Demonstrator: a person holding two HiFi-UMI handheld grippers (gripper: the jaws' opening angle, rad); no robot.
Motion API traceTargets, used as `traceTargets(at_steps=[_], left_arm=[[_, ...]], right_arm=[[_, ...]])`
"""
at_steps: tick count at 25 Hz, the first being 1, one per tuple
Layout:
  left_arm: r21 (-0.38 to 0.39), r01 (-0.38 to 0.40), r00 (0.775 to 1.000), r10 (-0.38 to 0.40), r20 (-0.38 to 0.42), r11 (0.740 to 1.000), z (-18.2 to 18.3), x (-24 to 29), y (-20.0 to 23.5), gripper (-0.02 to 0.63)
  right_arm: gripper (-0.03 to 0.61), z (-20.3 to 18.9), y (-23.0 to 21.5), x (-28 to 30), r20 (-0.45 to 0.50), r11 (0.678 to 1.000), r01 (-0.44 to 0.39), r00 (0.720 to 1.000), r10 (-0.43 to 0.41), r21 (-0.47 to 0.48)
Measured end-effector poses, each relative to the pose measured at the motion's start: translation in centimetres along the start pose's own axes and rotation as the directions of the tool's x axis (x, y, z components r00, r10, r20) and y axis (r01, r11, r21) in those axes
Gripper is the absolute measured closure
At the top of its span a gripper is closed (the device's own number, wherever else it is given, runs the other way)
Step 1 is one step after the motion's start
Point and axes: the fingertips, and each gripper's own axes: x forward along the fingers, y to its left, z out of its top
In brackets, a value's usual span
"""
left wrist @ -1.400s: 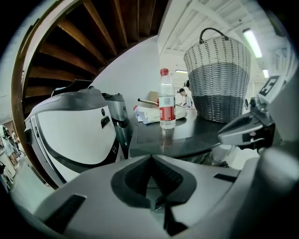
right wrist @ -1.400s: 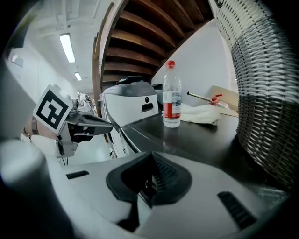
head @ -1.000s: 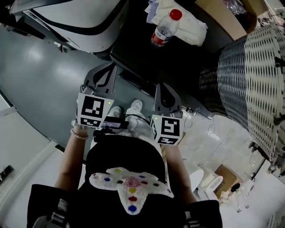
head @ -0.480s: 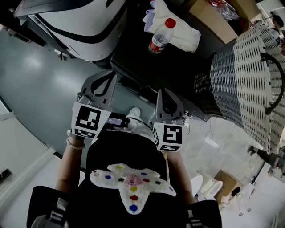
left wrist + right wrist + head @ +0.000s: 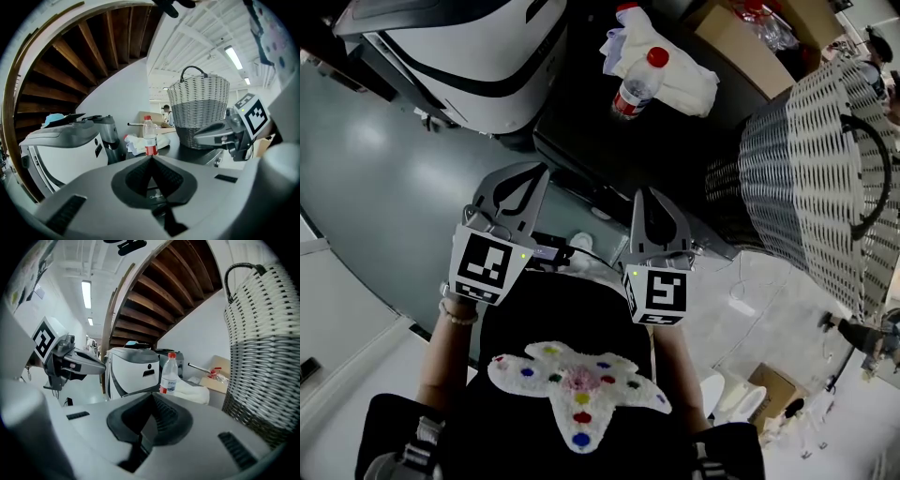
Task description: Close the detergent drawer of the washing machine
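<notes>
Left gripper (image 5: 528, 178) and right gripper (image 5: 645, 195): jaws together on both, nothing between, side by side. Just ahead of the tips is a dark top (image 5: 609, 131), its front edge running across them, carrying a bottle (image 5: 637, 82), cloth (image 5: 686, 82) and basket (image 5: 806, 159). Drawer: position, look and axis not discernible (front face hidden from above).

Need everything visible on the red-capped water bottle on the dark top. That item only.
The bottle is clear plastic with a red screw cap and a red label round its lower body. The cap is on. The gripper views show it standing upright on the dark top. A crumpled white cloth lies close beside and behind it; whether the two touch is unclear. Nothing else is near it. Its fill level cannot be told.
</notes>
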Motion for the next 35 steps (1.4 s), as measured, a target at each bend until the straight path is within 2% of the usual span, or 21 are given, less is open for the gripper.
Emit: traceTargets(at_steps=[11,35], left_arm=[[-0.001,0.001,1.0,-0.001,0.004,1.0,-0.01,0.49,0.22,0.603],[-0.016,0.001,1.0,-0.001,-0.001,1.0,-0.42,0.62,0.61,0.603]], right_arm=[[0.574,0.03,-0.2,0.44,-0.005,1.0,0.019,1.0,-0.019,0.008],[0.574,-0.23,0.36,0.66,-0.019,1.0,0.003,1.0,-0.003,-0.002]])
